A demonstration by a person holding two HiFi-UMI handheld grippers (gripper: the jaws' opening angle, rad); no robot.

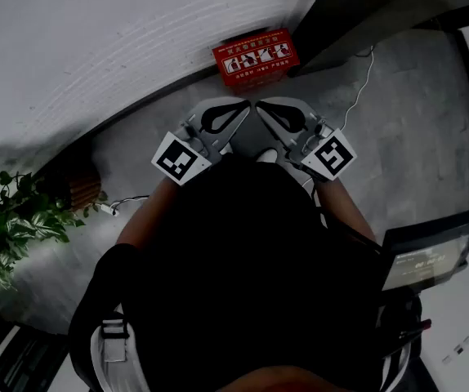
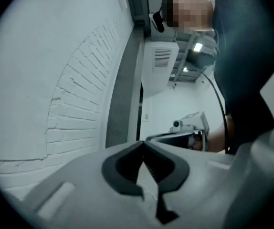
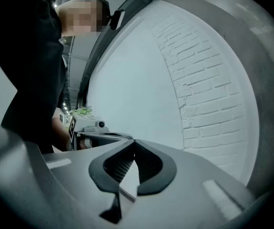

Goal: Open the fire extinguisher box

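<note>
At the foot of a white brick wall, the red fire extinguisher box sits on the grey floor, apparently closed. The left gripper and right gripper hover apart from it, level, tips near each other, jaws pressed together and empty. The approach likely calls for lowering both and spreading one pair of jaws before meeting the lid's edge.

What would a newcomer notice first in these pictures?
The red fire extinguisher box stands out first, on the grey floor against the white brick wall. Just before it, the left gripper and right gripper are both shut and empty, their tips almost meeting. A green plant sits at the far left.
</note>
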